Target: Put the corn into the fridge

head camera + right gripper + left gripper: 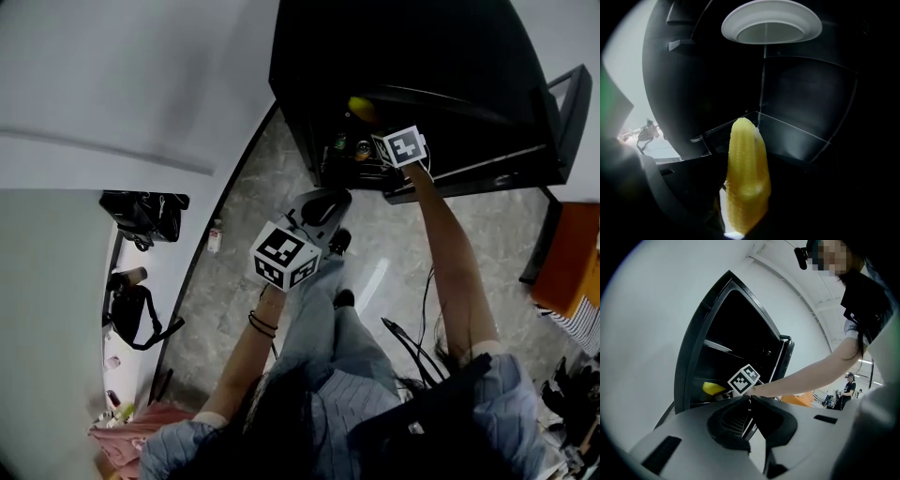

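A yellow corn cob [746,178] stands up between the dark jaws of my right gripper [742,206], which is shut on it. The cob is inside the black fridge [412,47], above a glass shelf [797,136]. From above, the corn [363,110] shows just inside the fridge opening, ahead of the right gripper's marker cube [403,147]. My left gripper [750,401] is shut and empty, held in front of the fridge and pointed at it. From there the corn [714,388] and the right marker cube [746,378] show inside the opening.
A white plate [771,21] sits on a higher shelf. The fridge door [562,112] stands open to the right. Small jars [361,150] sit low in the fridge. Black bags [141,216] lie by the left wall, and an orange object [577,258] is at right.
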Tool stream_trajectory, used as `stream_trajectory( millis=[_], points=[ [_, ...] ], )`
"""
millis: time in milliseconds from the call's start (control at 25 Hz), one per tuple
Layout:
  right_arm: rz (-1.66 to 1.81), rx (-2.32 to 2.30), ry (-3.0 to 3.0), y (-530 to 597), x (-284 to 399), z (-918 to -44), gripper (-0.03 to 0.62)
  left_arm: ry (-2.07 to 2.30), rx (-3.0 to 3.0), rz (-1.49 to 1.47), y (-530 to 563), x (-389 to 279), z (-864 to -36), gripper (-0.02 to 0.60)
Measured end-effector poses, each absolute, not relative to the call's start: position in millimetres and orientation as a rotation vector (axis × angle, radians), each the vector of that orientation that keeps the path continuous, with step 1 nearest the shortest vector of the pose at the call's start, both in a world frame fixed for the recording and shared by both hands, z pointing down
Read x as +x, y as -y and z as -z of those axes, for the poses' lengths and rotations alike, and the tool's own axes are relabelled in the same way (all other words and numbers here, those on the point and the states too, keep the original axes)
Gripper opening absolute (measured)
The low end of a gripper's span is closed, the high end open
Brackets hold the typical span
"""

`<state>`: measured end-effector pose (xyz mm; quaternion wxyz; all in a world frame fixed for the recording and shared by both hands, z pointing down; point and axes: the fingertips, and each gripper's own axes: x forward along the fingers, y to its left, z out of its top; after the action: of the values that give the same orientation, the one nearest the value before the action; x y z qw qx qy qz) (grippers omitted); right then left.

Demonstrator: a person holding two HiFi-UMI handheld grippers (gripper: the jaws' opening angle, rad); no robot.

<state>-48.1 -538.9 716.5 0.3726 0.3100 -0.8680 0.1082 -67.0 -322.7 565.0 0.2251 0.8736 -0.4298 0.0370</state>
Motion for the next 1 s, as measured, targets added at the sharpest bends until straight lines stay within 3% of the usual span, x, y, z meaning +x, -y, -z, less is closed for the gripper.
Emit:
stream_trajectory(
  millis=[1000],
  points=[
    [-0.352, 0.874, 2.24, 583, -50, -712, 0.252, 1.169, 2.385, -0.129, 324, -55, -580, 0.008]
  ],
)
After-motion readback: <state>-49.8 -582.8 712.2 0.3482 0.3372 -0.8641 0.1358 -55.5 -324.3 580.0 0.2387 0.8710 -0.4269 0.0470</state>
